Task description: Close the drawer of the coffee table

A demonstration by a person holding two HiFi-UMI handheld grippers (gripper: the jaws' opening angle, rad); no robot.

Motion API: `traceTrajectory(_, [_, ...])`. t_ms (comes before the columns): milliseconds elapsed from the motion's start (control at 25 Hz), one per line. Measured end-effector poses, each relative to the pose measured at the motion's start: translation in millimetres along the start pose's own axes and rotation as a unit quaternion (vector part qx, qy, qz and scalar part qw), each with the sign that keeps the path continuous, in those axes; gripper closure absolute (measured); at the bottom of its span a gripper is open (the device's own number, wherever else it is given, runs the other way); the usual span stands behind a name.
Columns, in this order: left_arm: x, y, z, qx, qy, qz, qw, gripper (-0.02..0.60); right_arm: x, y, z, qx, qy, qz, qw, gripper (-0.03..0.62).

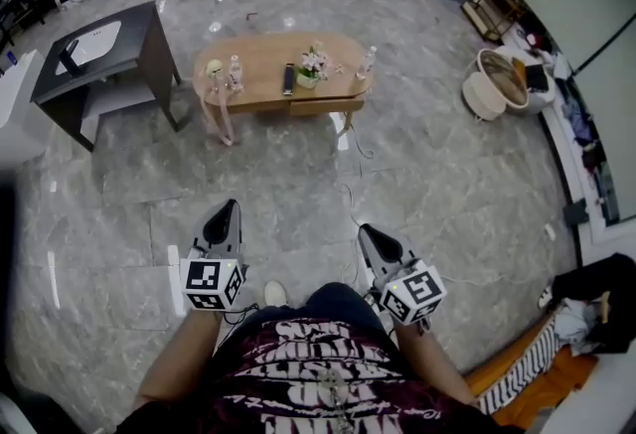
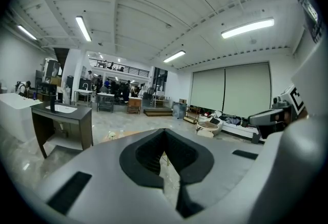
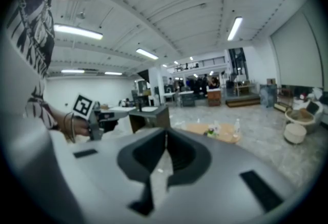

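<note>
Left gripper (image 1: 228, 211) and right gripper (image 1: 367, 232) are held out low in front of the person, side by side and well apart, both pointing across the marble floor (image 1: 278, 184) toward the table (image 1: 260, 58). In its own view, each gripper's dark pads meet along a closed seam with nothing between them, so both are pinched shut and empty. Neither touches anything.

The table, a low oval of light wood, stands well ahead of both grippers in the head view, slightly left of centre. Its drawer (image 1: 326, 106) is on the near side, toward the right end, and its front stands out a little from the table's edge. On top are two bottles (image 1: 236, 72) near the left end, a dark remote (image 1: 288, 77) near the middle, a small pot of flowers (image 1: 313, 66) just beside it, and another bottle (image 1: 368, 62) at the right end.

A dark desk (image 1: 149, 40) with a white basin (image 1: 91, 47) stands left of the table, apart from it. A pale round basket (image 1: 490, 84) sits on the floor well to the right. A thin cable (image 1: 350, 186) trails over the floor between the table and the person. The right gripper view shows the table ahead to the right and the left gripper off to the left, held in a hand (image 3: 65, 124).
</note>
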State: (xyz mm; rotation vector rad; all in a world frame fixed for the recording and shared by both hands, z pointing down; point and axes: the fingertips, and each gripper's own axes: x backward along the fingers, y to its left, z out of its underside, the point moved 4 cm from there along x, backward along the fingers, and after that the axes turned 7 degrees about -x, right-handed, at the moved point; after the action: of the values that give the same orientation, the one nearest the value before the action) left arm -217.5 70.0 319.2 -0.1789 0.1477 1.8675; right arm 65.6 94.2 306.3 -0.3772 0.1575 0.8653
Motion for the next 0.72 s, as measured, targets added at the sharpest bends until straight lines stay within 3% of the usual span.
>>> traceTrajectory(200, [-25,6,7,0.014,0.006,0.002,0.9999,0.561,-9,-26,-2,-0.030,-0.007,0.021,0.999,0.559])
traceTrajectory(440, [-63,-2,11,0.018,0.026,0.007,0.9995,0.561,-33,-65,-2,-0.054,-0.004,0.013,0.998,0.559])
traceTrajectory(720, [-138,-15,-12,0.010,0.030,-0.005,0.9995,0.561,-63,-147,-28,-0.071,-0.015,-0.006,0.997,0.559])
